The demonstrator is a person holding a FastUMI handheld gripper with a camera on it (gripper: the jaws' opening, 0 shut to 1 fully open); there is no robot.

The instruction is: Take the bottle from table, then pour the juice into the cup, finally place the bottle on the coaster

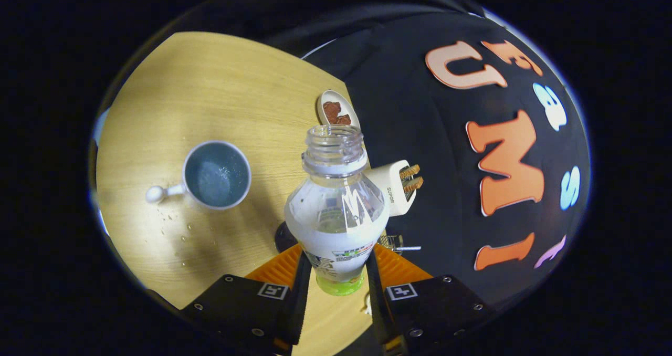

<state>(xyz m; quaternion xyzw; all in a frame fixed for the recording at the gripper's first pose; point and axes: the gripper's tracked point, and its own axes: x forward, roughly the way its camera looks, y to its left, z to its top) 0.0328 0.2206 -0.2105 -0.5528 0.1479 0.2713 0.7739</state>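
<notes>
A clear plastic bottle point(338, 209) with no cap is held between my fingers, both pressing on its labelled lower body; my gripper point(336, 274) is shut on it. The bottle looks nearly empty and points away from me over the round wooden table point(220, 88). A white cup point(215, 175) with a knobbed handle stands on the table ahead and to the left of the bottle, with liquid in it. A dark round coaster point(285, 238) peeks out just left of the bottle, partly hidden behind it and my left finger.
A white power plug point(395, 185) lies right of the bottle's shoulder. A small white dish point(336, 112) holding brown pieces sits beyond the bottle's mouth. Droplets point(181, 232) speckle the table near the cup. A small metal object point(399, 247) lies by the right finger.
</notes>
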